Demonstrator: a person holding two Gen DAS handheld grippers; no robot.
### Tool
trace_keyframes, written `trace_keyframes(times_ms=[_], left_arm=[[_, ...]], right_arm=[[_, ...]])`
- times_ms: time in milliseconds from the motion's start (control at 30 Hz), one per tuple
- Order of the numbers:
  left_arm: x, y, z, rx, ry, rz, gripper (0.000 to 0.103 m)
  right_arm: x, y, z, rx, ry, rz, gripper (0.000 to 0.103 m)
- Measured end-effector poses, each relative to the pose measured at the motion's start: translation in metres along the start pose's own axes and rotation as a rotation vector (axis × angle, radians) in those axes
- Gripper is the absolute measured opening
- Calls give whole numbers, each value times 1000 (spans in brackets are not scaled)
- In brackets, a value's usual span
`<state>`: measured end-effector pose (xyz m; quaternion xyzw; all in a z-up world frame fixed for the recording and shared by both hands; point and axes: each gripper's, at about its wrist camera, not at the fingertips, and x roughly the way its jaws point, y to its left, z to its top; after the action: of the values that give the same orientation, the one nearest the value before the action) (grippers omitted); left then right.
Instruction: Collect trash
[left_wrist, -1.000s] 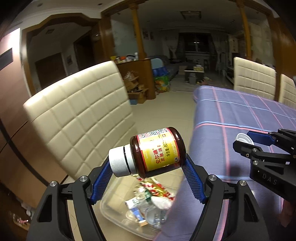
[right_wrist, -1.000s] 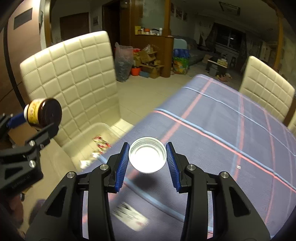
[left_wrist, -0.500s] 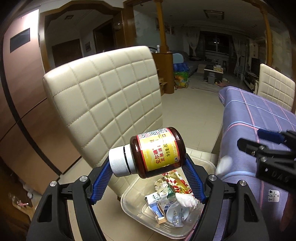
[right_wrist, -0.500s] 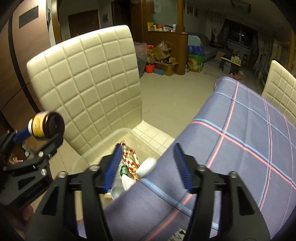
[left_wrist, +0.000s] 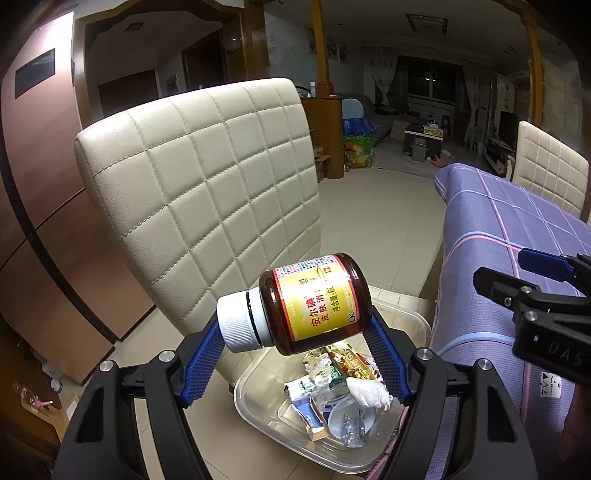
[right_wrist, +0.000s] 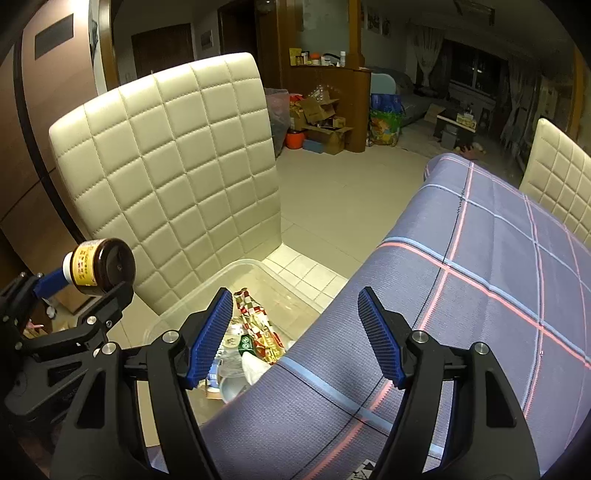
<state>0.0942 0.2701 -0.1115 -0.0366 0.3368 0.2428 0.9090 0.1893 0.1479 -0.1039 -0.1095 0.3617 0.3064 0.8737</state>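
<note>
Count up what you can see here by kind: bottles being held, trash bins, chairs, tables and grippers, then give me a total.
Brown bottle, held in the left gripper: 1
Clear plastic bin with trash: 1
Cream quilted chairs: 2
Table with a plaid cloth: 1
Grippers, counting the open right gripper: 2
Total: 7

Left tongs clamp brown bottle sideways, white cap left, above clear bin of wrappers beside worktop edge; right tongs nearby.
</note>
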Motion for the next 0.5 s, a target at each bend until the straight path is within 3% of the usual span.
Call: trace_keyframes(times_ms=[233, 367, 500], left_arm=[[10, -5, 3, 4, 41, -66, 72], [13, -11, 4, 7, 50, -81, 86], [13, -16, 4, 22, 48, -56, 88]], right_arm=[[-2, -2, 0, 5, -9, 3, 71], [-2, -3, -1, 5, -7, 2, 71], [-2, -3, -1, 3, -5, 1, 71]])
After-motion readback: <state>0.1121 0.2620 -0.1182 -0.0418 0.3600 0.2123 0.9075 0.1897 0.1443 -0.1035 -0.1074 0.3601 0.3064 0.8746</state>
